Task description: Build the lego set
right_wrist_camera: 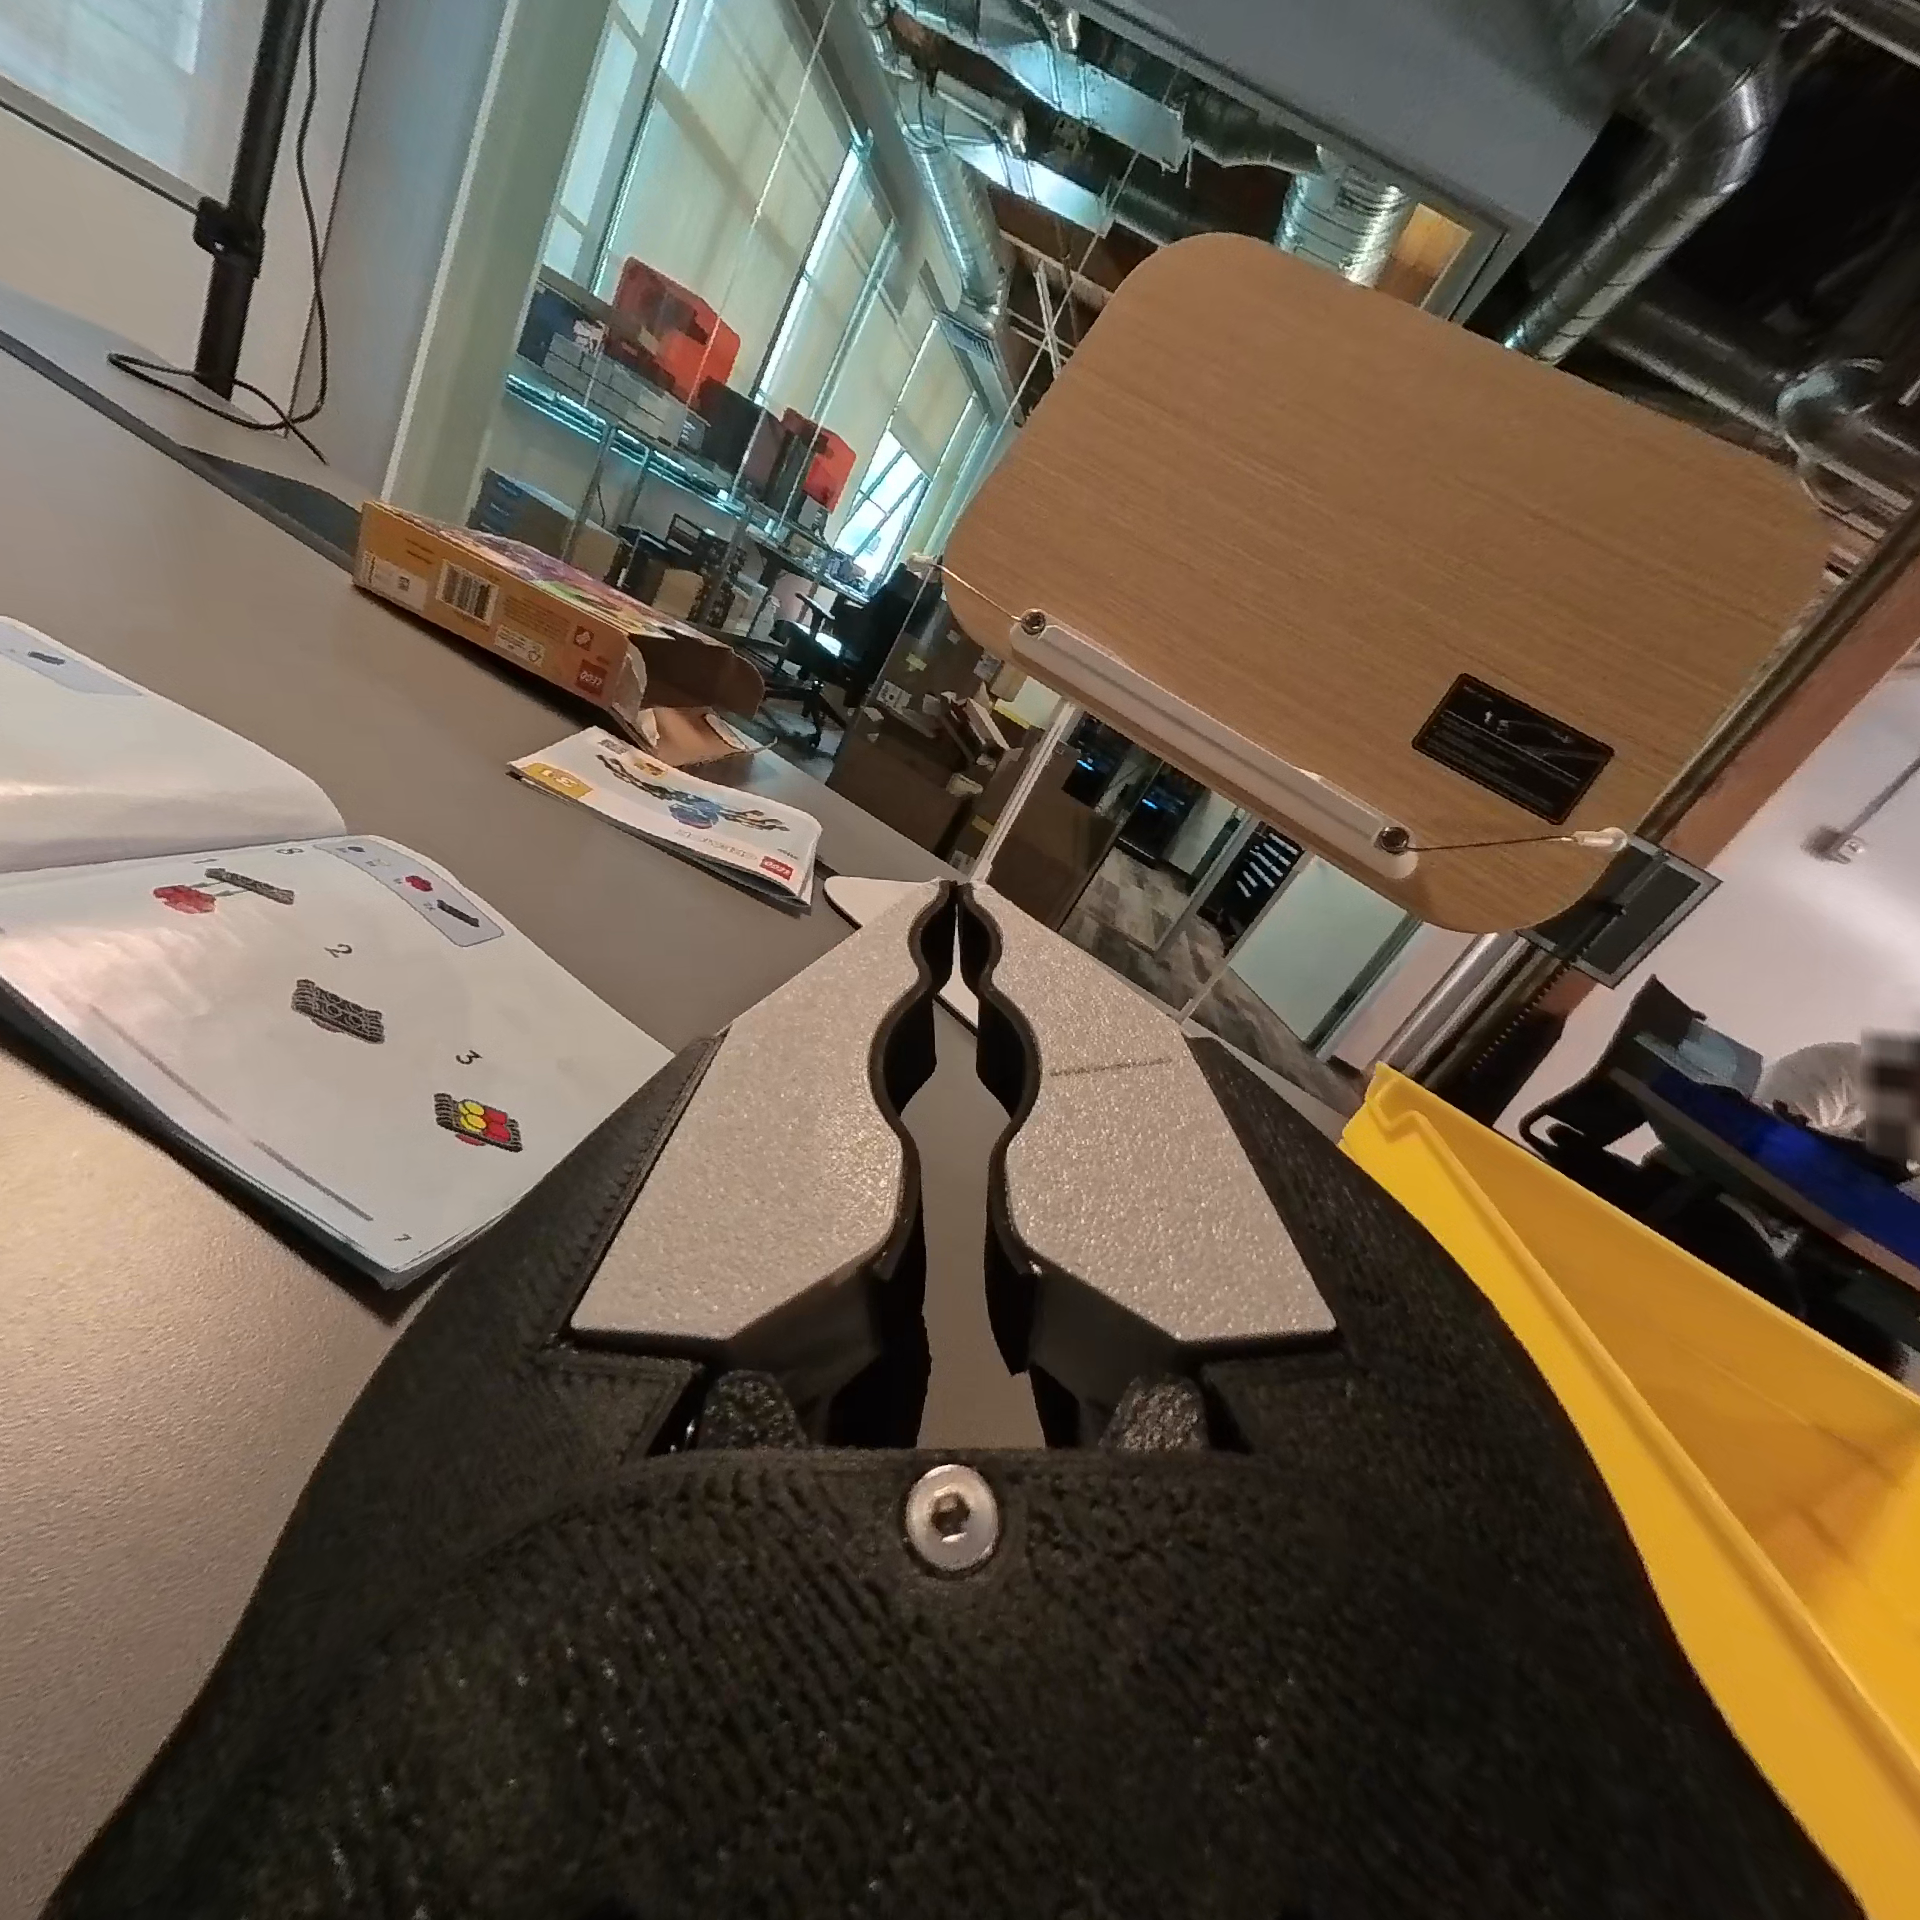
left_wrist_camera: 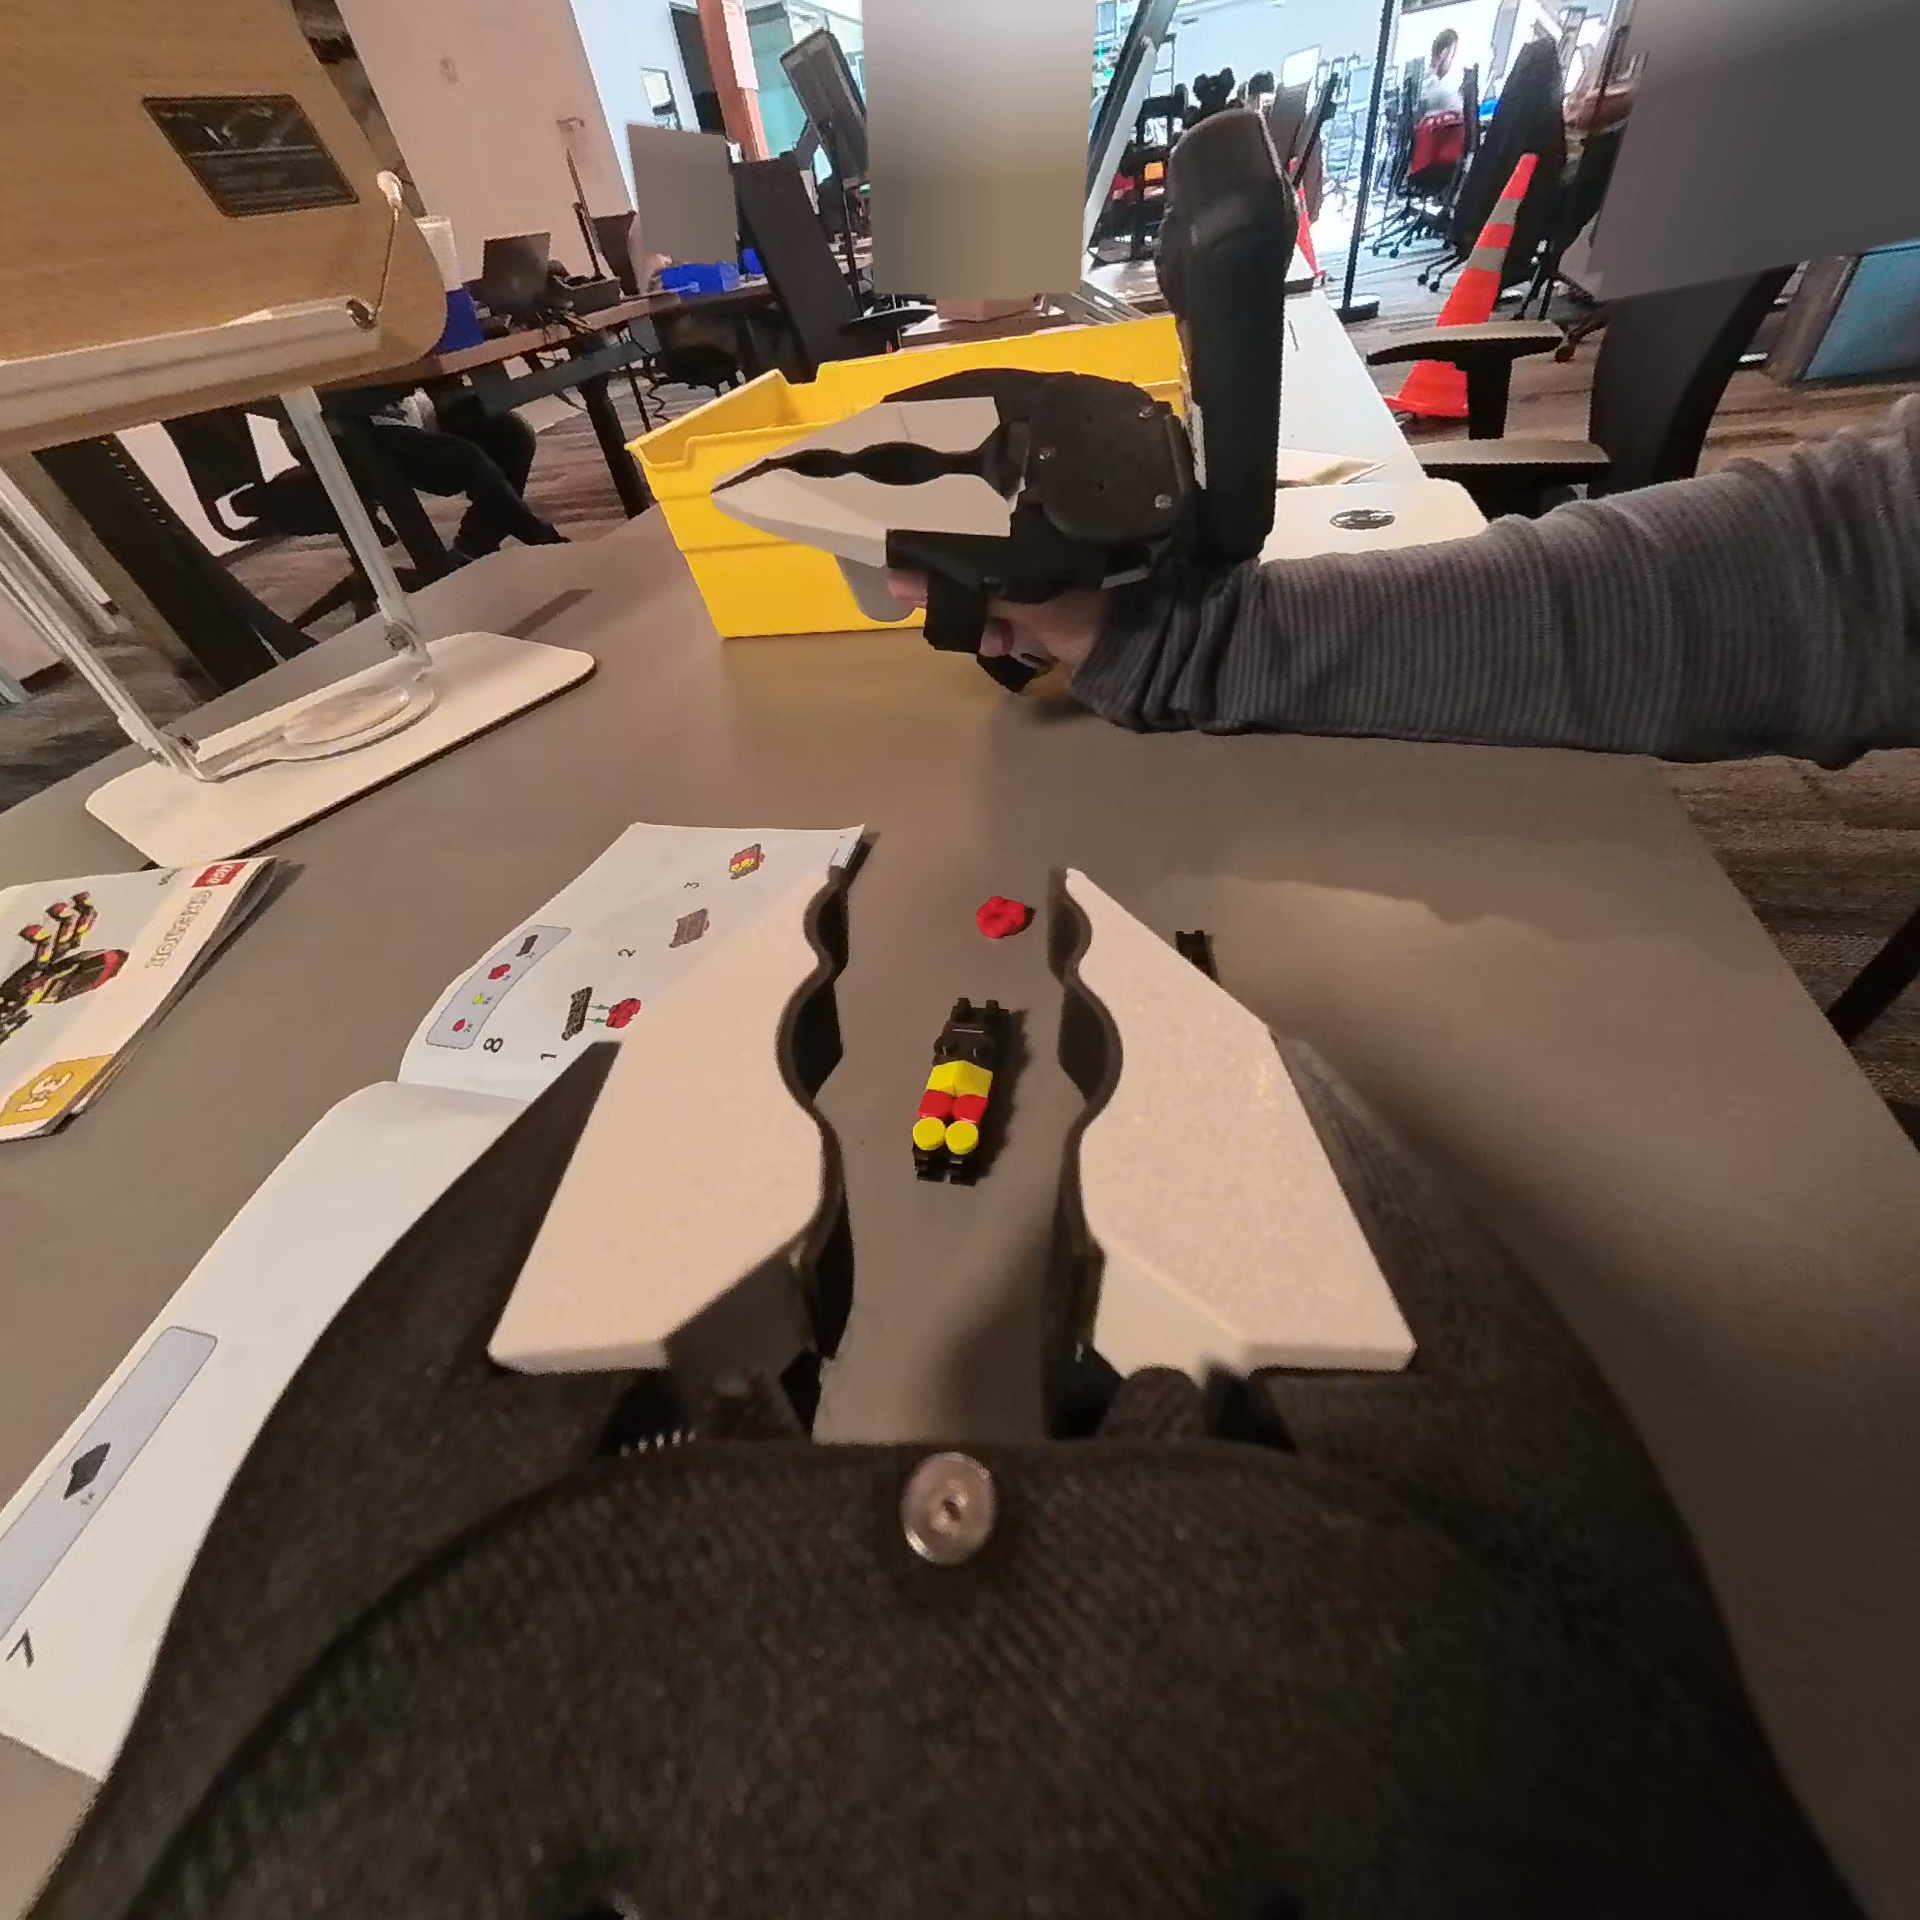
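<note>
- We hold the left gripper (left_wrist_camera: 951,1049) low over the grey table (left_wrist_camera: 1403,831), fingers spread wide, and the small black assembly (left_wrist_camera: 961,1091) lies on the table in the gap between them, touched by neither finger.
- That build carries red and yellow pieces on top of a black base and runs lengthwise along the gripper's axis.
- Just past it, near the fingertips, sits a loose red round piece (left_wrist_camera: 1003,916), and a thin black piece (left_wrist_camera: 1195,948) lies beyond the right-hand finger.
- As we read it, the step is to pin the assembly with this gripper: we'd come straight down, close on the black base's long sides rather than the coloured studs, and keep it flat.
- The open instruction booklet (left_wrist_camera: 623,966) lies left of our fingers, partly under the left one, so watch we don't drag the page.
- Our right gripper (left_wrist_camera: 748,488) hangs up over the yellow bin (left_wrist_camera: 758,582), well apart from the build, tips pointing left, sleeve (left_wrist_camera: 1507,623) reaching in from the right.
- In its own view its fingertips (right_wrist_camera: 940,904) are together and we see nothing between them, so it looks empty.
- A second booklet (right_wrist_camera: 675,810) and the torn set box (right_wrist_camera: 520,613) lie farther off.
</note>
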### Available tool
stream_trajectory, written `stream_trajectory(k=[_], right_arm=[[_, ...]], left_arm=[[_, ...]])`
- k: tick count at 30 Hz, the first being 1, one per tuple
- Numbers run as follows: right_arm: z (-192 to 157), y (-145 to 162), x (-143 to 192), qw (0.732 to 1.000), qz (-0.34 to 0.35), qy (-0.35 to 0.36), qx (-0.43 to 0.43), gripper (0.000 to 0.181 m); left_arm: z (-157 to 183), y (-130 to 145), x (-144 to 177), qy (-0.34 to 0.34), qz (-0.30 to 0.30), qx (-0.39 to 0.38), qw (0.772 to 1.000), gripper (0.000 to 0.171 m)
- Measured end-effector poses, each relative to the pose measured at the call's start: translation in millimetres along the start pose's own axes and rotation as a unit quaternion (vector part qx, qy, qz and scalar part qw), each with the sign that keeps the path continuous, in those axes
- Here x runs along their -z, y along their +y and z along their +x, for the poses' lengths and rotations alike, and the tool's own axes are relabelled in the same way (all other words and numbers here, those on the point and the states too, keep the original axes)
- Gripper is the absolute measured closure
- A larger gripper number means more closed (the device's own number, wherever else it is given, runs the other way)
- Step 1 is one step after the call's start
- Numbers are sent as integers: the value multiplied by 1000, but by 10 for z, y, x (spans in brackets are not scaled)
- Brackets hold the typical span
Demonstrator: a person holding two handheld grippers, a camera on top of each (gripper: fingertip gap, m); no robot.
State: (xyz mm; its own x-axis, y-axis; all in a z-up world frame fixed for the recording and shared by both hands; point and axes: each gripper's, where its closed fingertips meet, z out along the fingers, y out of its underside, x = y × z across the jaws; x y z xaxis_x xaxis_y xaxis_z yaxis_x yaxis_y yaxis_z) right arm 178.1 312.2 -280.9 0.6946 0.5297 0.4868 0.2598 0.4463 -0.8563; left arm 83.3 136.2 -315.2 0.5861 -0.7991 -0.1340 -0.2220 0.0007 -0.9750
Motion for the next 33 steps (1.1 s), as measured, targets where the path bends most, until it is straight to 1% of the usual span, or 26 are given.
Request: stream_trajectory(k=[11, 23, 30, 33], right_arm=[[-22, -2, -3, 1000, 0, -5, 5, 181], [-37, -1, -5, 1000, -1, -8, 9, 181], [41, 10, 5, 1000, 1, 4, -17, 181], [36, 11, 5, 1000, 0, 3, -15, 181]], left_arm=[[8, 22, -17, 1, -8, -4, 1000, 135], [-6, 22, -16, 5, -8, 9, 1000, 136], [-38, 6, -3, 9, -1, 31, 999, 137], [-51, 1, 2, 9, 1, 39, 999, 138]])
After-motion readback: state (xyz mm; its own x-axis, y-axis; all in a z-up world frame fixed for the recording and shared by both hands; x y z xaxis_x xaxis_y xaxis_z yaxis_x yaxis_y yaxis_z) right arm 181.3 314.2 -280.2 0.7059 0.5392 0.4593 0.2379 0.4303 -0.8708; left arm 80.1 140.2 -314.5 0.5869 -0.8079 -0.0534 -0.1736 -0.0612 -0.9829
